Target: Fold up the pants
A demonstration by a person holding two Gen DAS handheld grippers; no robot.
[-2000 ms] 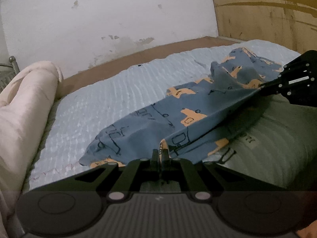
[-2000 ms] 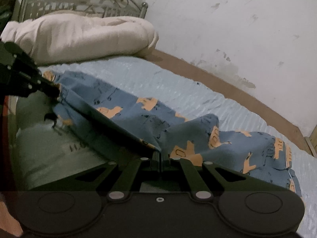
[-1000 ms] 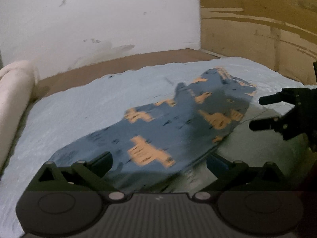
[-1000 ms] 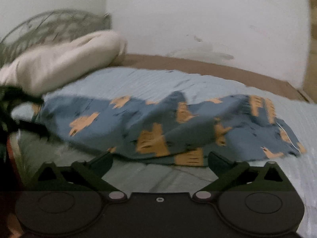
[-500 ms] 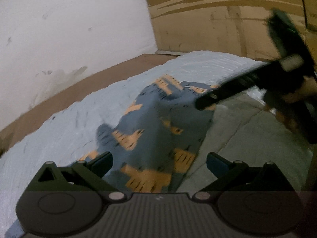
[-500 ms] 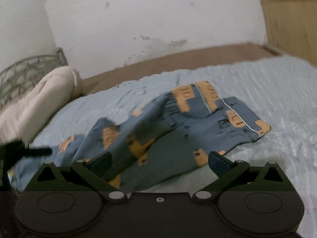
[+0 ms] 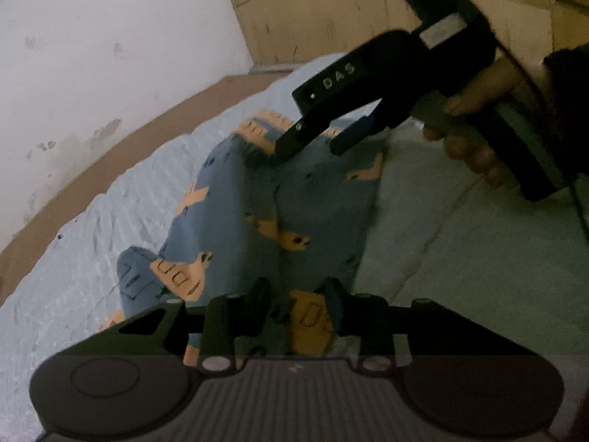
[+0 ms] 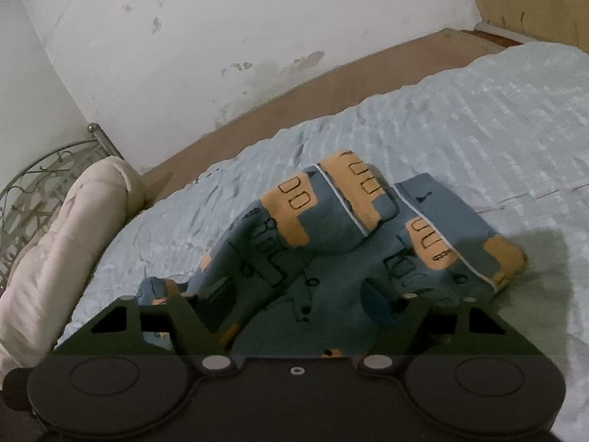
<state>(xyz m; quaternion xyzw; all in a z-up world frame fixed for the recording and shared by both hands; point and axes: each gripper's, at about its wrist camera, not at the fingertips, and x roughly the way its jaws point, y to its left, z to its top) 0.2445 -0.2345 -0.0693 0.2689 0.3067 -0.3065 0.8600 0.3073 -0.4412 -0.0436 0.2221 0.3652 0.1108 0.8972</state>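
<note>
The pants are blue with orange vehicle prints and lie in a long folded strip on the pale blue bedspread. My left gripper is partly open, low over the near end of the strip, with cloth between its fingers. My right gripper shows in the left wrist view, held by a hand and open over the far end. In the right wrist view the right gripper is open wide over the pants, whose hem ends lie rumpled.
A rolled cream duvet lies at the metal headboard on the left. A white wall and brown bed edge run behind the bed. A plywood panel stands at the bed's far end.
Both grippers let go of the pants, which dropped flat onto the bed. Both then swung toward the pants' ends. The left gripper's fingers have since narrowed over the cloth.
</note>
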